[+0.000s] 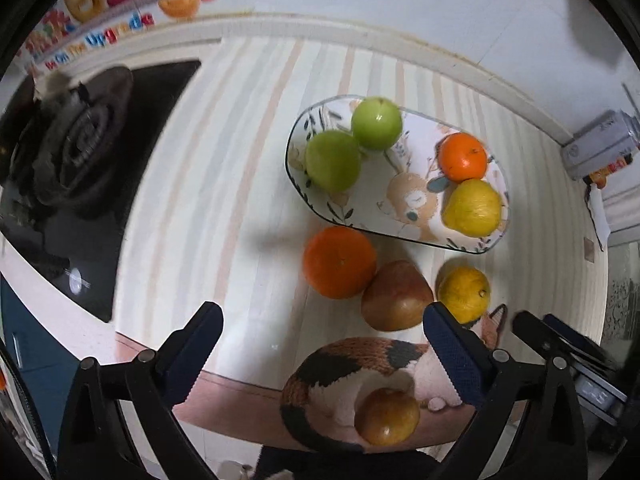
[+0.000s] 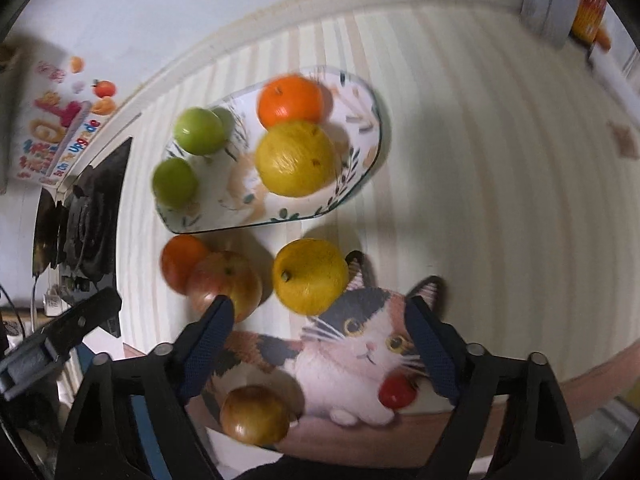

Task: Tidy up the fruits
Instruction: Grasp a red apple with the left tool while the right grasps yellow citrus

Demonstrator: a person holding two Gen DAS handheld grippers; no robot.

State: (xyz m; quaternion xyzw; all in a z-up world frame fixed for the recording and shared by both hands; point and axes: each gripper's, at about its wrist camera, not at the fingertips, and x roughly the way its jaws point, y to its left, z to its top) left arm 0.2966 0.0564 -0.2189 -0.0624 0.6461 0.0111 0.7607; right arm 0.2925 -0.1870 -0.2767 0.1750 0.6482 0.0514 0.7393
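Fingers of left gripper (image 1: 324,344) spread wide, empty; red apple (image 1: 396,296) ahead-right on counter, below oval plate (image 1: 400,236). Right gripper (image 2: 320,328) wide open, empty; yellow citrus (image 2: 310,280) dead ahead, right nearer.

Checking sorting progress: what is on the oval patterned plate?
On the oval patterned plate sit four fruits: two green apples at one end, a small orange mandarin and a yellow citrus at the other. The plate surface beneath them is covered.
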